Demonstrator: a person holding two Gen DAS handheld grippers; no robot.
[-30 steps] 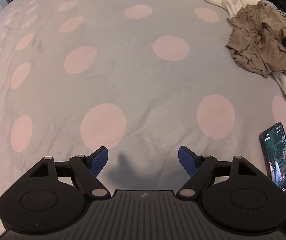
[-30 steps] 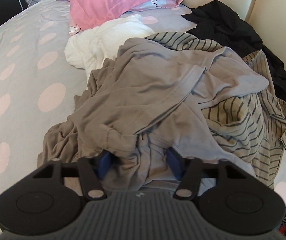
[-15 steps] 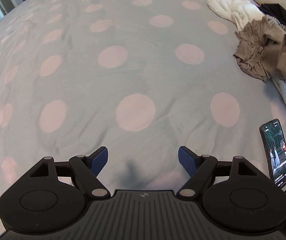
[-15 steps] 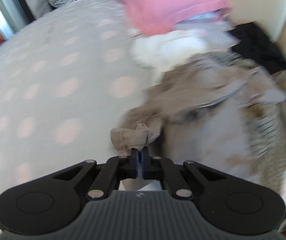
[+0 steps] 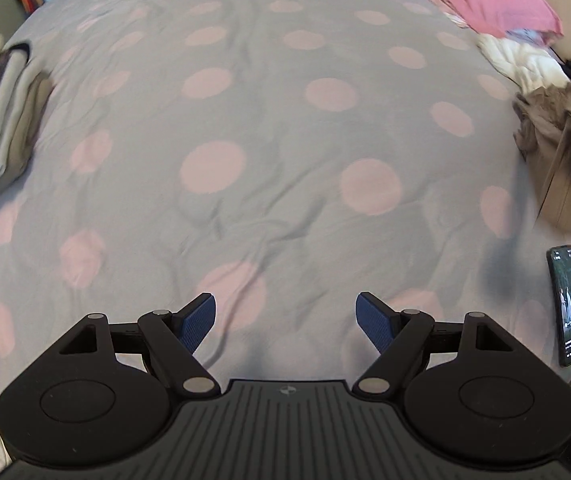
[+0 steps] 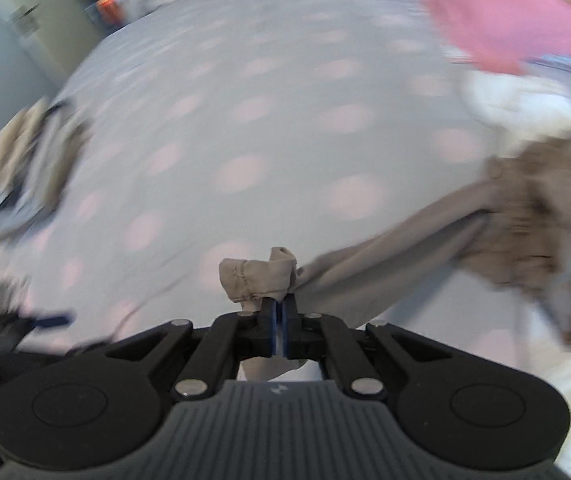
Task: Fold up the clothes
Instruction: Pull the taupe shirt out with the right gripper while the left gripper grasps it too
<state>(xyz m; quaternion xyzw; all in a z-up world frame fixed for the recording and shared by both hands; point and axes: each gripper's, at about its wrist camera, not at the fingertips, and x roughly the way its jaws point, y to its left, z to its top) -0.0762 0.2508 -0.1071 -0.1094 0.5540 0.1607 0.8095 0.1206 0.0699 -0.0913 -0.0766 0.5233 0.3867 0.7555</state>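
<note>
Dotted bedspread (image 5: 245, 92) under open left claw (image 5: 285, 316); right claw (image 6: 279, 312) pinches taupe garment (image 6: 365, 276), phone (image 5: 569, 304) nearby.

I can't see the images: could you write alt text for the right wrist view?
The right gripper is shut on a bunched edge of a taupe garment, which stretches right toward a blurred clothes pile on a grey, pink-dotted bedspread.
</note>
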